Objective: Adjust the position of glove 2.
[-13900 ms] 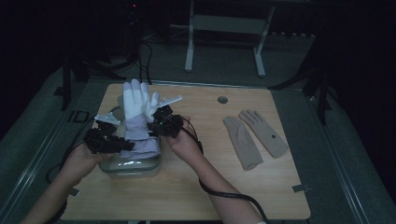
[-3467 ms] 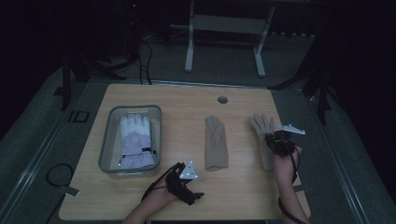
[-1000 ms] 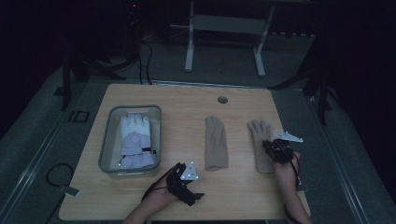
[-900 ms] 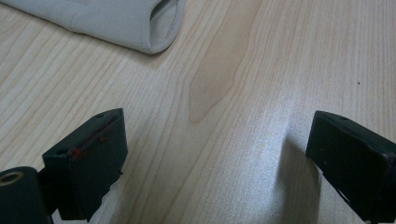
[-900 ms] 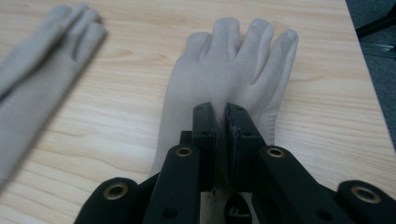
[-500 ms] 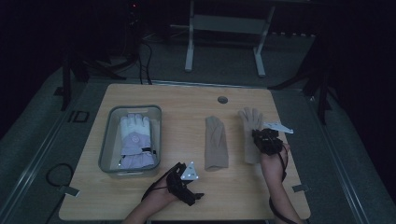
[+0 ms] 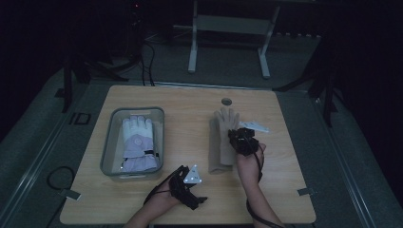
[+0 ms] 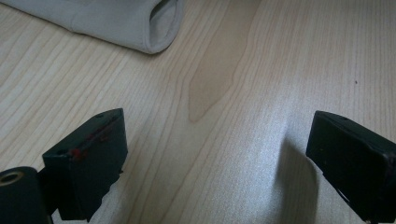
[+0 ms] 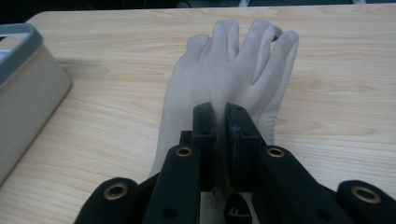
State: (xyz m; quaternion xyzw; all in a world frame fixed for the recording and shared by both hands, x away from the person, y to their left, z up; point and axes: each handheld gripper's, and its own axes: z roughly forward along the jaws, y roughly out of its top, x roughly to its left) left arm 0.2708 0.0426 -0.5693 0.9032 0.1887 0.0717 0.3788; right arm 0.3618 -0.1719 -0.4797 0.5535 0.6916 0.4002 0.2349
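Right claw (image 7: 239, 136) pinched tight on beige glove (image 7: 227, 124), stacked over second glove (image 7: 215, 152) at counter (image 7: 190, 99) centre-right. Left claw (image 8: 219, 158) wide apart, empty, resting at counter's 6 o'clock edge. White glove (image 7: 138, 142) in bin (image 7: 108, 142) at 9 o'clock.

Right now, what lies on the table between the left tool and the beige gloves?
Only bare wood: in the left gripper view, open table separates the left tool from the glove cuff.
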